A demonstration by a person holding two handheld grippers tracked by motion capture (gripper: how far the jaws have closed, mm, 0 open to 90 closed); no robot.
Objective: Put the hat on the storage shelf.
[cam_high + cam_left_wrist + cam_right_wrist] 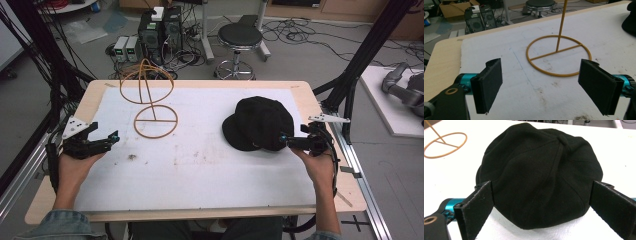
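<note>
- Right gripper [285,138] sits at the near-right edge of the black cap [260,122], its jaws spread wide; in the right gripper view the two pads [477,206] flank the cap's [541,175] rim without touching it, so nothing is held yet.
- Largest thing first: the table [310,192] carries a white mat [200,170], soft and a little stained, and the cap lies flat on its right half, crown up, with the brim toward the person's left.
- The wire hat stand [150,102] rises on the left half of the mat, well apart from the cap; its ring base [559,55] and upright rod show clearly in the left gripper view. The likely aim is to hang the cap on it.
- Left gripper [102,141] hovers near the left edge of the mat, jaws also wide and empty, free to steady the stand's base.
- To do the grasp well, I would lower the right gripper until one pad slides under the rim, then pinch a fold of fabric near the edge rather than the whole crown.
- The button [562,140] on top marks the centre; it should land over the stand's loop.
</note>
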